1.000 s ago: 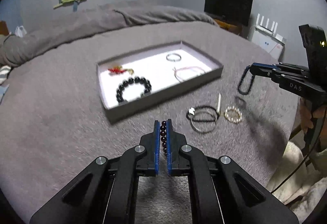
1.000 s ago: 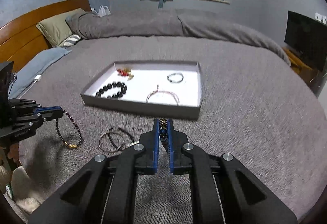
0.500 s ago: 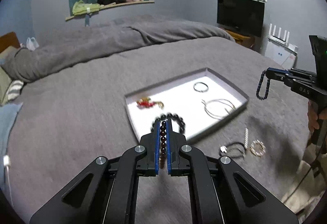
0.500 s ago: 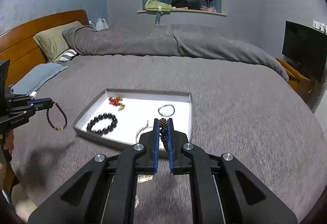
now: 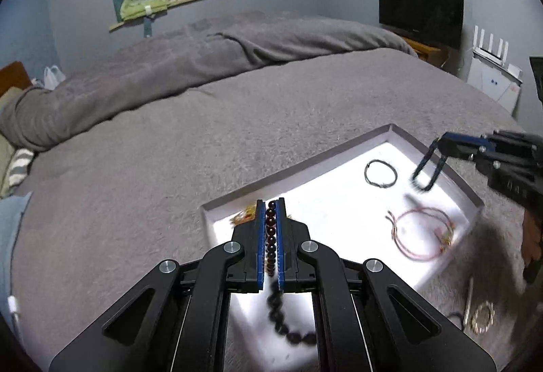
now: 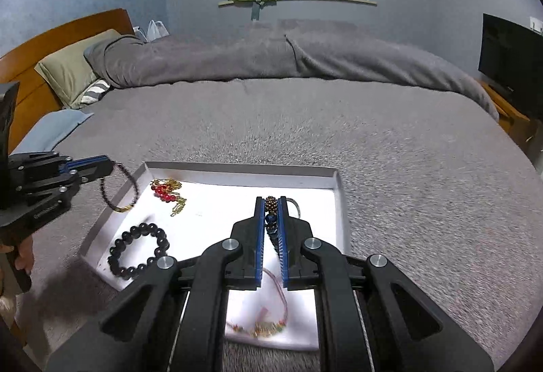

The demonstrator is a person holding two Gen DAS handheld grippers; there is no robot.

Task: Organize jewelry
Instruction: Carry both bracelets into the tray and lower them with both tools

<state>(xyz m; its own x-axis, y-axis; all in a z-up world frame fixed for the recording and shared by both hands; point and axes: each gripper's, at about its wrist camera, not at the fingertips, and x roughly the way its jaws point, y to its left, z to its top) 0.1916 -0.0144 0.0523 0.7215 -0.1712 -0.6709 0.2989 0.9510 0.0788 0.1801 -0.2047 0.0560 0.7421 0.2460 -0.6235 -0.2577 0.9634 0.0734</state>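
Note:
A shallow grey tray with a white floor [image 5: 339,202] [image 6: 237,166] lies on the bed. My left gripper [image 5: 270,207] [image 6: 108,166] is shut on a dark red bead bracelet [image 5: 270,236] [image 6: 117,188] above the tray's left edge. My right gripper [image 6: 271,204] [image 5: 437,143] is shut on a dark beaded bracelet [image 6: 271,212] [image 5: 422,177] hanging over the tray's right part. In the tray lie a black bead bracelet [image 6: 137,251], a red and gold piece [image 6: 168,193], a thin ring bracelet [image 5: 380,172] and a pink cord bracelet [image 5: 420,236].
A gold bead bracelet [image 5: 482,321] and a slim bar piece [image 5: 470,300] lie on the grey blanket [image 5: 169,168] in front of the tray. A rolled duvet [image 6: 271,56] and pillows [image 6: 68,73] lie at the back. A TV [image 5: 420,10] stands at right.
Both grippers have moved forward with their bracelets, from beside the loose jewelry to over the tray. Both stay shut.

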